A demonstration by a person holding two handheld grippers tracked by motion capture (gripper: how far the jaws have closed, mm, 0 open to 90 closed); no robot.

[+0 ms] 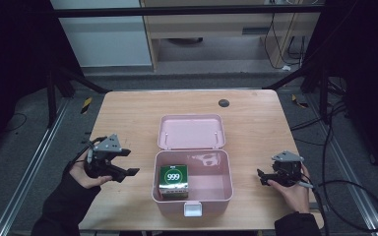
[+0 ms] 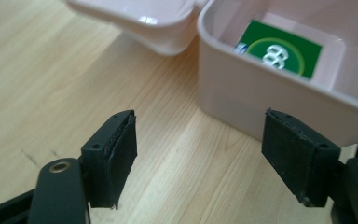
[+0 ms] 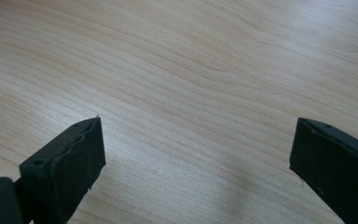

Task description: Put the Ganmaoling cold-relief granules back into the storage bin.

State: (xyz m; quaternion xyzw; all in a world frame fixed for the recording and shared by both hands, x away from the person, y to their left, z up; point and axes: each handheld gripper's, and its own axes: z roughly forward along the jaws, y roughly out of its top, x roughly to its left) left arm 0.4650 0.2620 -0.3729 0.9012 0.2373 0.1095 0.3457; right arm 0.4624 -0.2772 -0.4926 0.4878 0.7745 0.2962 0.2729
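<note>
Wooden table (image 1: 128, 118) — dark grommet (image 1: 224, 103)

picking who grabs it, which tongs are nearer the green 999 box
Left. The left tongs sit open just outside the pink case wall on the green box's side; the right tongs are open beyond the opposite wall, farther off.

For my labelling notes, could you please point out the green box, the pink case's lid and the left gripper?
green box (image 1: 173, 179): high view, its top face.
lid (image 1: 191, 132): high view, its inner face.
left gripper (image 1: 132, 162): high view, between the jaw tips.
</note>
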